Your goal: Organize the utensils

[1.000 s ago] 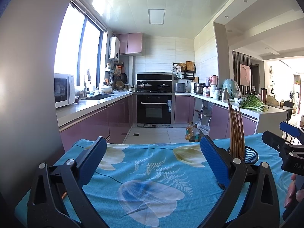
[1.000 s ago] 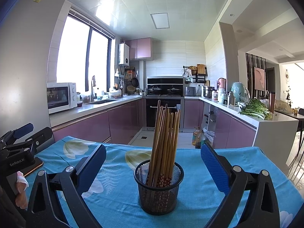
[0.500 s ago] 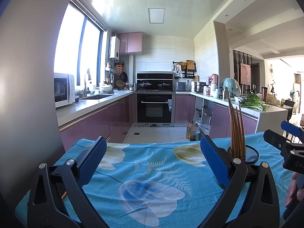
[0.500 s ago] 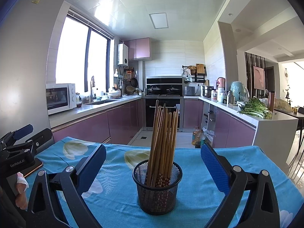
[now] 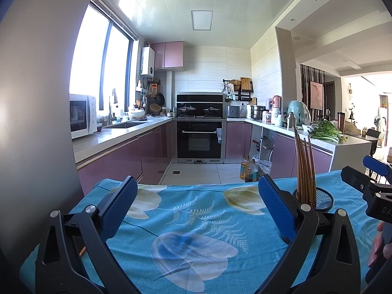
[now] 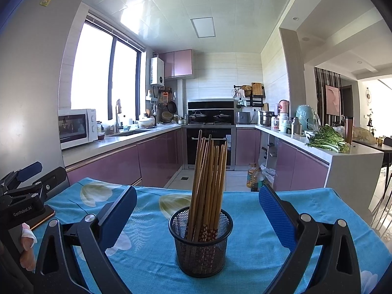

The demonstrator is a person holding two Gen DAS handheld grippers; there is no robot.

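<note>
1. In the right wrist view, the right tongs fill the lower frame, blue pads spread wide and gripping nothing.
2. Between those pads, at lower centre, a black mesh holder stands upright on the bench, which is covered by a turquoise flowered cloth. The pads do not touch it.
3. A bundle of brown chopsticks stands in the holder, leaning slightly and fanning at the top.
4. In the left wrist view, the left tongs are likewise spread over bare cloth, pinching nothing; the holder and chopsticks sit at the right, partly hidden behind the right pad.
5. Each view shows the other tongs at its edge, with a person's fingers at lower left of the right wrist view.
6. Beyond the bench, purple cabinets and a black oven line the kitchen's far wall.
</note>
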